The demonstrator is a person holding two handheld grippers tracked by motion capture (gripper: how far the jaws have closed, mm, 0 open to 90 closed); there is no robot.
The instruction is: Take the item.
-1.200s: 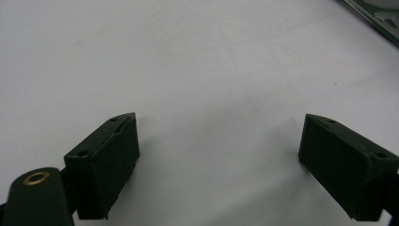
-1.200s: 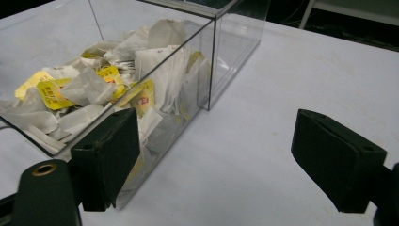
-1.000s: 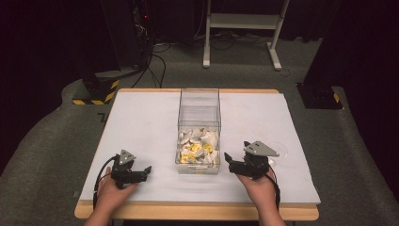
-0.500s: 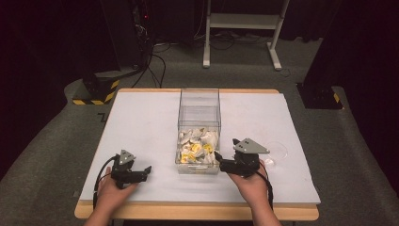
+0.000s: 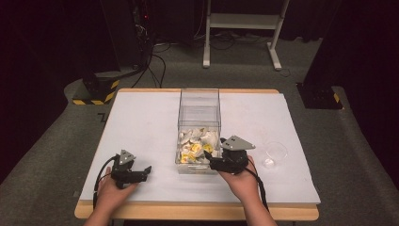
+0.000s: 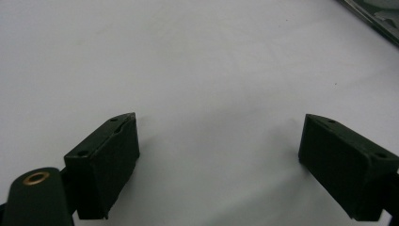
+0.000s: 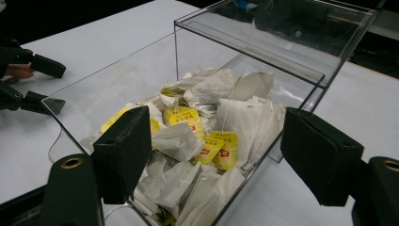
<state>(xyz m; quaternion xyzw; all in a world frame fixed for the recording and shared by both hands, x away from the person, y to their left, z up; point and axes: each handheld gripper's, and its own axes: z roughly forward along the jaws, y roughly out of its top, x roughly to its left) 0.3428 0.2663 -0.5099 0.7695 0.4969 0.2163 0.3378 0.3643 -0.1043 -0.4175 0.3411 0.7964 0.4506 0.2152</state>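
A clear plastic box [image 5: 199, 101] stands in the middle of the white table [image 5: 141, 117]; its near half holds several white tea bags with yellow tags [image 5: 195, 146] [image 7: 207, 127]. My right gripper [image 5: 211, 161] is held open at the box's near right corner, jaws pointing left and hovering over the tea bags [image 7: 214, 150]. My left gripper [image 5: 147, 171] rests open on the bare table at the near left, nothing between its jaws [image 6: 219, 155].
A small clear plastic cup [image 5: 275, 153] sits on the table right of the box. The table's front wooden edge [image 5: 197, 211] runs under both hands. Dark floor, cables and a white stand's legs [image 5: 240, 33] lie beyond the far edge.
My right gripper has moved left from the table's right side to the box's near right corner, over the tea bags. The left gripper has stayed put.
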